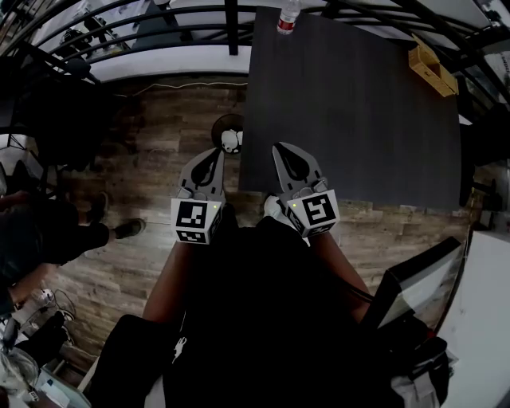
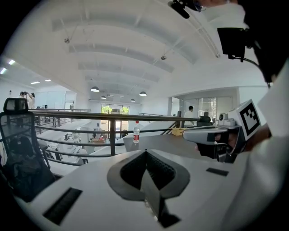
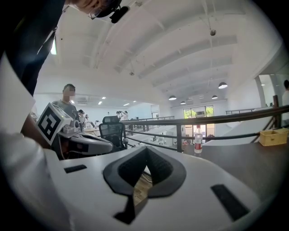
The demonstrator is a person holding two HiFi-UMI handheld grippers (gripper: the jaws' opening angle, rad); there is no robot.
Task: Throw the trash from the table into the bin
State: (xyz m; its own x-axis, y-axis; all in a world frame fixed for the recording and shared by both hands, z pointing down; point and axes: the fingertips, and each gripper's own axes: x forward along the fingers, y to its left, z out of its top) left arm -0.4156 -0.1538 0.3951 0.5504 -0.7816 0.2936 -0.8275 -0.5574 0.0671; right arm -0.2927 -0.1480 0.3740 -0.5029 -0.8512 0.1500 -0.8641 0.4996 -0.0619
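Note:
In the head view a small round dark bin (image 1: 217, 127) stands on the wooden floor by the near left corner of the dark table (image 1: 358, 103), with crumpled white trash (image 1: 231, 142) inside it. My left gripper (image 1: 217, 151) is shut and empty, its tip just below the bin. To its right, over the table's near edge, my right gripper (image 1: 278, 147) is shut too, holding nothing. A plastic bottle (image 1: 288, 17) with a red label stands at the table's far edge. Each gripper view shows closed, empty jaws: left gripper (image 2: 145, 151), right gripper (image 3: 146, 148).
A yellow box (image 1: 433, 69) sits near the table's far right corner. A metal railing (image 2: 113, 118) runs behind the table. A black office chair (image 2: 20, 149) stands to the left. A person's legs (image 1: 72, 235) show on the floor at the left.

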